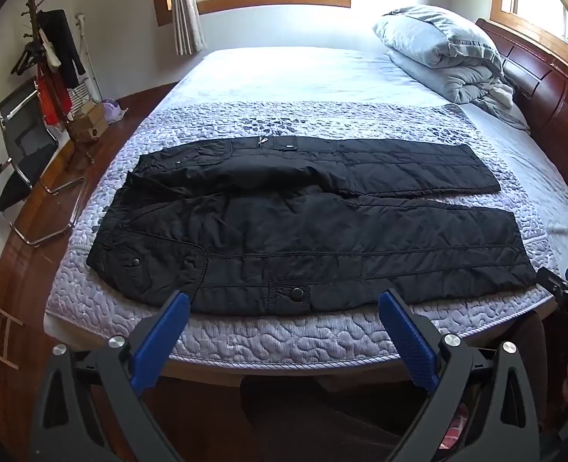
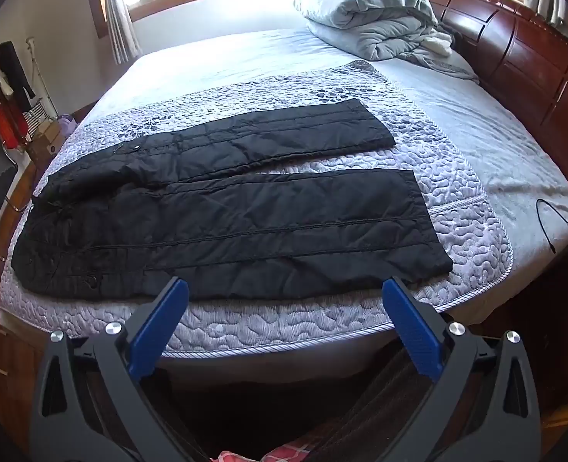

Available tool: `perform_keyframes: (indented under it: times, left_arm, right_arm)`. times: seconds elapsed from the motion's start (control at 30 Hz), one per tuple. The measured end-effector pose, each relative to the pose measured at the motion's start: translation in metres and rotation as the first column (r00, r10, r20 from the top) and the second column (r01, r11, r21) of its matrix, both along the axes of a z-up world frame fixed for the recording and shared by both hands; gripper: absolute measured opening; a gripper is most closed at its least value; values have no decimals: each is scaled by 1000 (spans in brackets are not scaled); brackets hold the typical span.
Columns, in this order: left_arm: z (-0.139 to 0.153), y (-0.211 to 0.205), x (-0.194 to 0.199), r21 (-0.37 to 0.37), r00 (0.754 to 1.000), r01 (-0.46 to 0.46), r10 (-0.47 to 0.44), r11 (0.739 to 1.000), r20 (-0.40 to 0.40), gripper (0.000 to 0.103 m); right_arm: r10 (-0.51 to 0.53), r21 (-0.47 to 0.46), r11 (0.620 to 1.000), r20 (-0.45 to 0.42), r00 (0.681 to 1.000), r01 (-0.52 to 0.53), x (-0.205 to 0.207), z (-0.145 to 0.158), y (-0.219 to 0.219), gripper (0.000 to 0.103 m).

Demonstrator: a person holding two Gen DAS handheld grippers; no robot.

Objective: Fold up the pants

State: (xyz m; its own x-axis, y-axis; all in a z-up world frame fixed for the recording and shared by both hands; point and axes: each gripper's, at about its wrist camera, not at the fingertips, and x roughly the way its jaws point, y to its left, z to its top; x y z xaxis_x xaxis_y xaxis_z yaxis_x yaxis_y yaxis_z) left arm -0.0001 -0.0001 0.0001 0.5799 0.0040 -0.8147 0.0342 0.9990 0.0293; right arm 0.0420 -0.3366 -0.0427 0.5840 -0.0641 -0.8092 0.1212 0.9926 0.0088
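**Op:** Both tongs are spread wide and empty. Left tongs (image 1: 284, 321) hang over the near edge of the bed (image 1: 245, 342), just short of the pants (image 1: 303, 238); right tongs (image 2: 286, 310) hang off the same edge further along, near the hem end.

**Spotter:** Where do the pants lie for you?

**Op:** Flat on the quilt (image 1: 103, 292), running left to right. Waistband at the left, with a snap pocket (image 1: 297, 292) on the near side, then the two legs running right, parted by a narrow strip of quilt. The near leg ends close to my right tongs; the far leg (image 2: 284, 131) stops a bit shorter. Beyond that, at the far right, there's a bundled duvet (image 2: 365, 15) by the headboard, well clear.

**Spotter:** How do you think they'll handle?

**Op:** Padded, stitched in channels, with a slight sheen. I'd judge them soft and light but puffy, likely a little slick, so a fold may spring open or slide. Nothing fragile apart from the snaps.

**Spotter:** Where would you take hold?

**Op:** Left tongs on the near waistband corner, right tongs on the near hem corner. I'd bite on seams or hems, not the smooth panel, then carry the near leg over onto the far one.
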Motion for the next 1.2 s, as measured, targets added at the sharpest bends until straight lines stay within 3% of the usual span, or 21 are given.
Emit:
perform_keyframes:
  times: [1.2]
  left_arm:
    - [1,2,-4,-11,1000,6,-6,1000,6,99]
  right_arm:
    - [-5,-4,1000,2,1000,5,0,1,-4,101]
